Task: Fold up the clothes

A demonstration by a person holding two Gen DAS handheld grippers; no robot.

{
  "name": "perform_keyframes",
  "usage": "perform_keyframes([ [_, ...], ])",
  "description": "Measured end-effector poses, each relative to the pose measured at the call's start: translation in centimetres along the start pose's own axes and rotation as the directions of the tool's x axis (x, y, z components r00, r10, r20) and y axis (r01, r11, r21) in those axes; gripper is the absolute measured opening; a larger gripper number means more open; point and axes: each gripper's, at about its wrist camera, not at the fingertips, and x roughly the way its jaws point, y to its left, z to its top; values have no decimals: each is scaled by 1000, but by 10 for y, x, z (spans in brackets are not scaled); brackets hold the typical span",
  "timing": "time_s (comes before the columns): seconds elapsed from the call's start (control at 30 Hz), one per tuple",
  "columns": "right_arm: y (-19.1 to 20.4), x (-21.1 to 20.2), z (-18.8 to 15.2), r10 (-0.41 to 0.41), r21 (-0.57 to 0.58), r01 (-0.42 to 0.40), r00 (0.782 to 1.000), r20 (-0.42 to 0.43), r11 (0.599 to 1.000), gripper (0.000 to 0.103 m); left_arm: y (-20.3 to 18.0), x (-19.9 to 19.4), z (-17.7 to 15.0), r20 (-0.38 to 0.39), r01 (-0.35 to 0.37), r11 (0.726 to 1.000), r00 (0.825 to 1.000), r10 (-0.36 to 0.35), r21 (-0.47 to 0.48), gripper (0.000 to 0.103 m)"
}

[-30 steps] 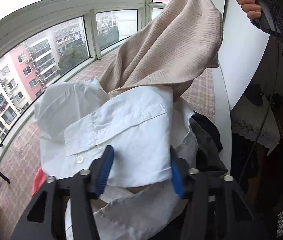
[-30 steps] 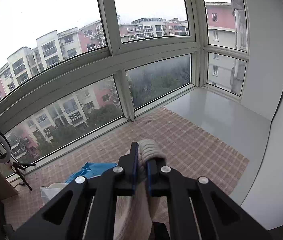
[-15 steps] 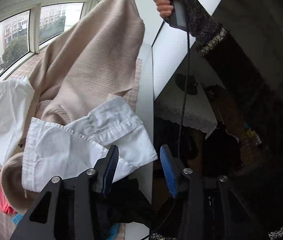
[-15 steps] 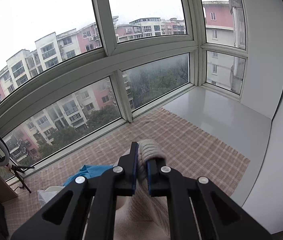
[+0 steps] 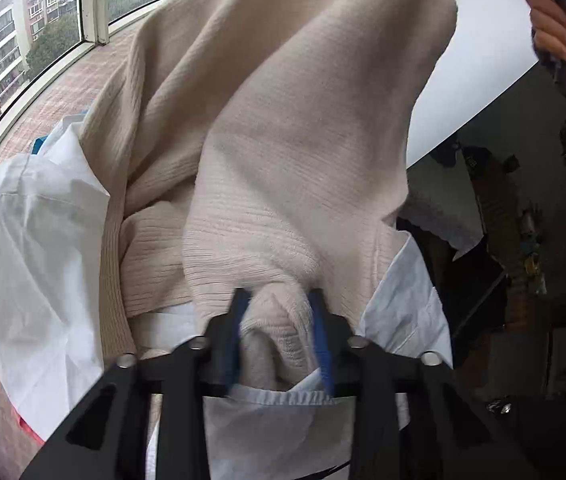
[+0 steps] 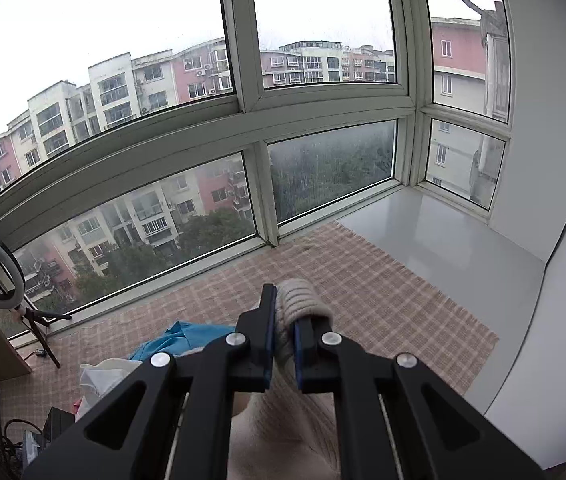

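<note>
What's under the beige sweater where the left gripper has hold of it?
A white shirt lies under the beige sweater at the left gripper. Whatever lies beneath the shirt is covered.

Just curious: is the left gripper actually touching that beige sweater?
Touching. The left wrist view shows a bunched fold of the beige sweater pinched between the blue pads of the left gripper.
</note>
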Motion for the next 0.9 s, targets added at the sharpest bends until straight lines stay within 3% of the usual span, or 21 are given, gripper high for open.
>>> perform_keyframes([
  [0.1, 1, -6, 17, -33, -13, 33, 999, 29, 999, 7, 2, -52, 21, 153, -7, 1000, 988, 11, -28, 10],
  [0.13, 1, -11, 28, -40, -9, 40, 998, 48, 999, 7, 2, -78, 31, 219, -32, 999, 975, 39, -32, 10],
  [0.2, 2, -31, 54, -38, 2, 39, 993, 116, 999, 7, 4, -144, 51, 364, -67, 996, 928, 86, -62, 10],
  [0.27, 7, -61, 83, -38, -1, 39, 977, 207, 999, 7, 6, -213, 64, 487, -96, 990, 863, 136, -106, 10],
  [0.33, 14, -95, 109, -37, 4, 38, 952, 304, 999, 7, 9, -282, 76, 598, -117, 981, 780, 187, -153, 10],
  [0.5, 28, -174, 151, 19, 37, -42, 873, 488, 998, 7, 16, -423, 35, 743, -174, 949, 591, 315, -265, 10],
  [0.6, 43, -198, 161, 93, 20, -120, 851, 518, 993, 7, 15, -485, -12, 776, -198, 918, 491, 396, -343, 10],
  [0.77, 90, -209, 165, 221, -33, -240, 824, 522, 970, 7, 19, -546, -108, 787, -216, 868, 366, 497, -448, 8],
  [0.8, 102, -209, 164, 251, -46, -266, 819, 517, 963, 7, 15, -558, -131, 786, -222, 851, 327, 525, -476, 0],
  [0.87, 134, -207, 159, 310, -75, -316, 812, 494, 946, 7, 9, -575, -178, 781, -249, 810, 227, 582, -531, 0],
  [0.9, 153, -206, 156, 348, -91, -348, 811, 470, 933, 7, 8, -580, -200, 774, -250, 799, 211, 596, -547, 0],
])
